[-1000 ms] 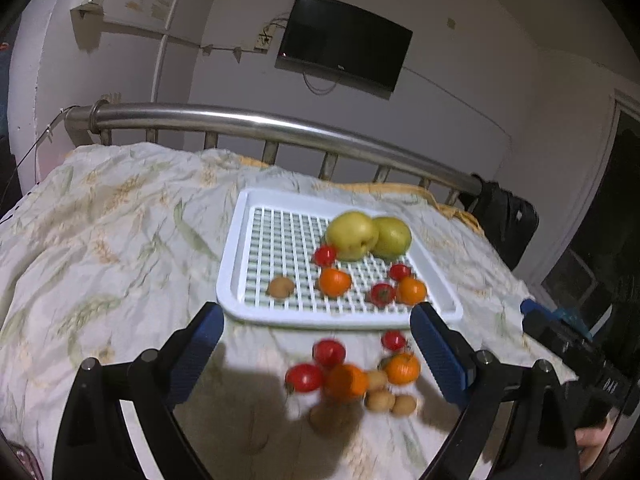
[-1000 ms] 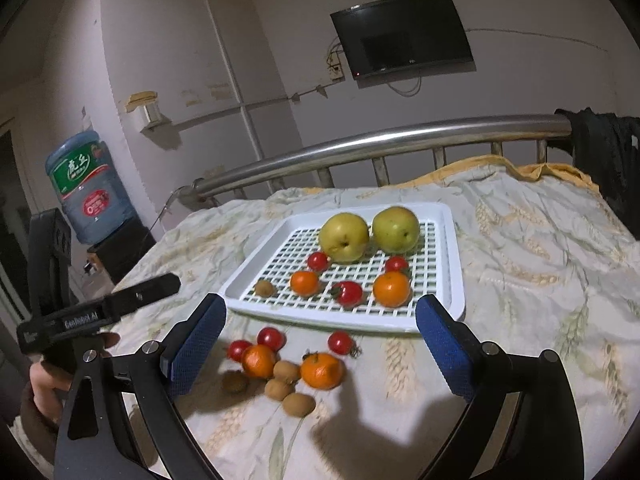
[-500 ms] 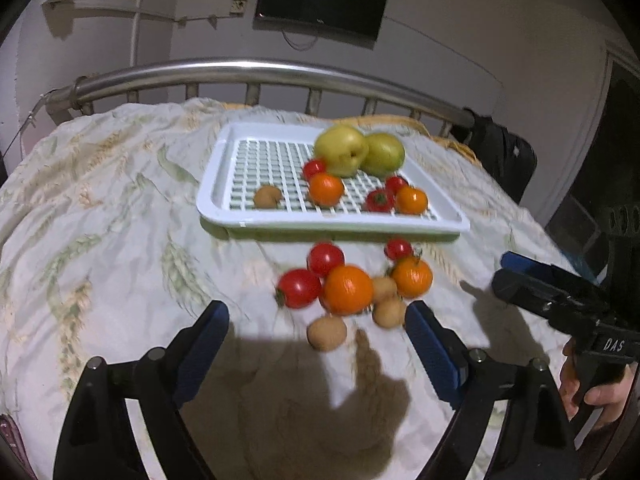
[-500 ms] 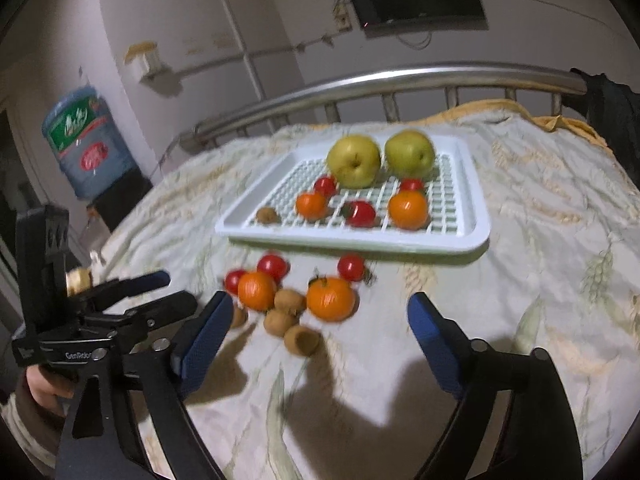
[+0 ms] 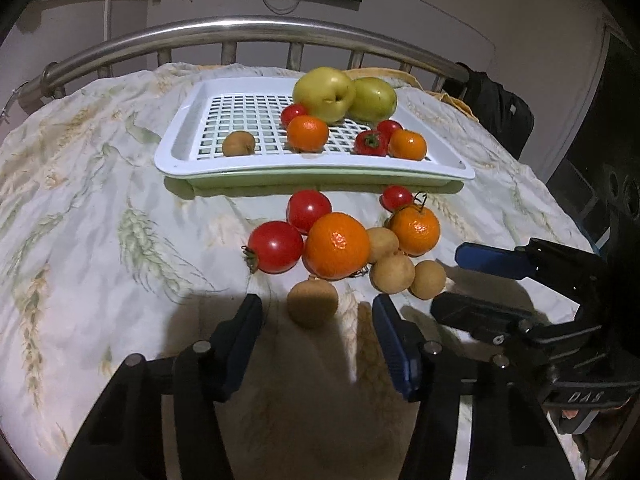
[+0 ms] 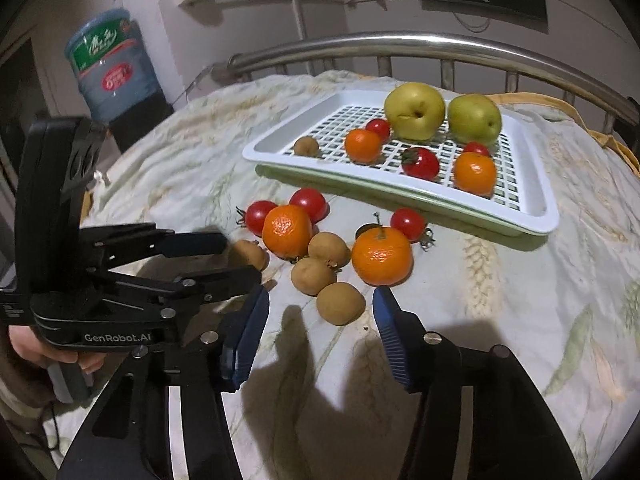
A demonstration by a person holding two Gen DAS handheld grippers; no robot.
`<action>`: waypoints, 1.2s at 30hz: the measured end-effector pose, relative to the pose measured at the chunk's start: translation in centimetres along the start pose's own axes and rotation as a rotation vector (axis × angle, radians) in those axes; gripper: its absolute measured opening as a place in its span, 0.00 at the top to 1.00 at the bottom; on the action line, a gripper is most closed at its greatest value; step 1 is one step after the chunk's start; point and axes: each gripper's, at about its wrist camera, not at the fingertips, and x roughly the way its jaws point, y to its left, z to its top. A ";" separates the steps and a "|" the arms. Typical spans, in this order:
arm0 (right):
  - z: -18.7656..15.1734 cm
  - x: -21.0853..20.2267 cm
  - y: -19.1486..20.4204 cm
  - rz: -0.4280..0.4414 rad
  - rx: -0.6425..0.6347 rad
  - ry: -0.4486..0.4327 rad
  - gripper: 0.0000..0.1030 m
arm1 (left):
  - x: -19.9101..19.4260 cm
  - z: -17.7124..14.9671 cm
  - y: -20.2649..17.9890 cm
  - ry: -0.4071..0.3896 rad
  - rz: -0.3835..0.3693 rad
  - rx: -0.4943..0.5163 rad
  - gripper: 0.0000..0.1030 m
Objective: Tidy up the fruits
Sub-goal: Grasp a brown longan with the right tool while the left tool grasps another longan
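- The bed (image 5: 80, 208), under a pale quilt printed with wheat ears, fills more of both views than a second ago: I have lowered both hands toward it, and the room behind has slid up out of the way.
- The white plastic lattice tray (image 5: 188, 152) sits toward the steel headboard rail (image 5: 240, 30), already holding two yellow-green pears, two small oranges, three red tomatoes and one brown round fruit. It has not shifted.
- The loose pile lies on the quilt just in front of the tray: two oranges, three tomatoes and four small brown fruits, bunched and mostly touching. This is what is left to sort.
- My left gripper (image 5: 316, 320) was spread wide a second ago; its blue-padded jaws are now closing, with the nearest tan round fruit (image 5: 312, 306) just ahead of the tips, not yet touched.
- My right gripper (image 6: 320, 312) has done the same: jaws closing, and the outermost small brown fruit (image 6: 340, 303) sits between the tips, pads apart from it.
- I judge both hands are about to take one small fruit each for the tray; the neighbours touching them could get nudged and roll.
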 end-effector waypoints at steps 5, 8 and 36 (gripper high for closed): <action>0.0 1.1 0.1 -0.010 -0.017 0.025 0.56 | 0.5 0.4 0.4 0.005 0.000 -0.006 0.52; 0.0 1.6 -0.2 -0.017 -0.010 0.036 0.56 | 0.8 0.5 0.6 0.009 0.001 -0.010 0.54; 0.0 1.8 -1.0 -0.009 0.037 0.040 0.75 | 0.0 -0.1 1.5 -0.019 -0.045 -0.040 0.71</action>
